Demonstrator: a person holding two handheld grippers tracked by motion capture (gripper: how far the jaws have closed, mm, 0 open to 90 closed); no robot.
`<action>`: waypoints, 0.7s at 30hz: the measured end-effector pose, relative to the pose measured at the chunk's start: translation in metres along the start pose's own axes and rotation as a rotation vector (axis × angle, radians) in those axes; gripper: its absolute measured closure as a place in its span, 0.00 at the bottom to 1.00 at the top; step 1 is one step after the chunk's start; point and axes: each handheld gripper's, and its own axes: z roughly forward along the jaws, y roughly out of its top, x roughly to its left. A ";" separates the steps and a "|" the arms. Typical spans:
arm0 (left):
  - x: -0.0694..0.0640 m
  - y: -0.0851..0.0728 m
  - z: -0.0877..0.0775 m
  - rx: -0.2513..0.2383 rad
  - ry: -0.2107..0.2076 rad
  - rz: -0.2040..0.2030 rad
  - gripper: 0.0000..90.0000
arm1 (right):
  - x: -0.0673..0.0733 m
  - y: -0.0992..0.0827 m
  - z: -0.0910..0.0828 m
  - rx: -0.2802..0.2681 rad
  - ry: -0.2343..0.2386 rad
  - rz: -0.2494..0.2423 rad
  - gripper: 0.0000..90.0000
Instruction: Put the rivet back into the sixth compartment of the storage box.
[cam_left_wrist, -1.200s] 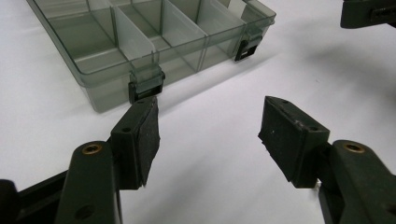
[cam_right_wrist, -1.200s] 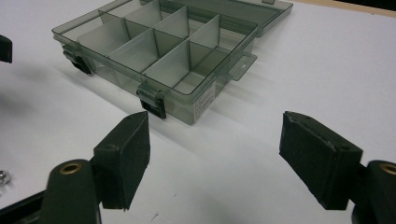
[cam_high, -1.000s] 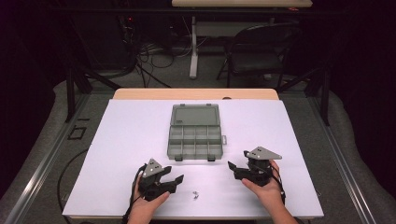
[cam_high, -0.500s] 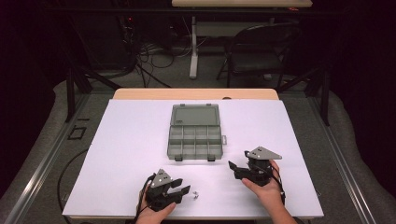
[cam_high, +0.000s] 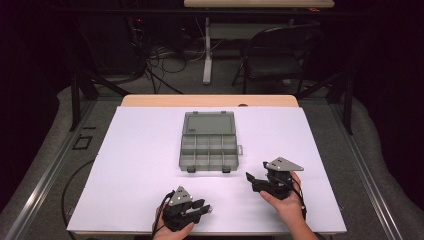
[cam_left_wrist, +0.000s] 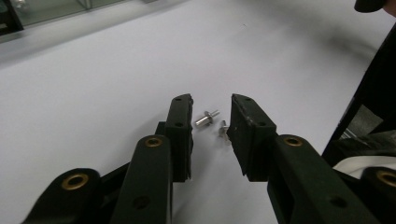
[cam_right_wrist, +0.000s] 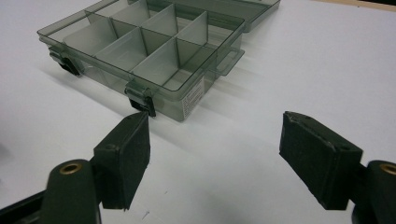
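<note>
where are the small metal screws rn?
In the left gripper view, the two screws lie on the white table between the left claw jaws, untouched; in the high view that's the near edge, left of centre.

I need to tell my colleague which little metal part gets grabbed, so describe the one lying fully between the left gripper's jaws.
Start at the white table and go to its near edge, where the left gripper points at two small silvery rivets. The rivet in question lies in the gap between the jaws, closer to the left jaw in the left gripper view. Its neighbour, the other rivet, sits against the opposite jaw, partly hidden.
</note>
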 end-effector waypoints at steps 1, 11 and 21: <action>0.000 0.000 0.000 0.003 -0.003 0.006 0.78 | 0.000 0.000 0.000 0.000 0.000 0.000 0.27; -0.003 -0.002 0.003 0.014 -0.014 0.002 0.84 | 0.000 0.000 0.000 0.000 -0.001 -0.001 0.27; -0.004 -0.003 0.009 0.042 -0.030 0.011 0.92 | 0.000 0.000 0.000 0.001 0.002 -0.002 0.27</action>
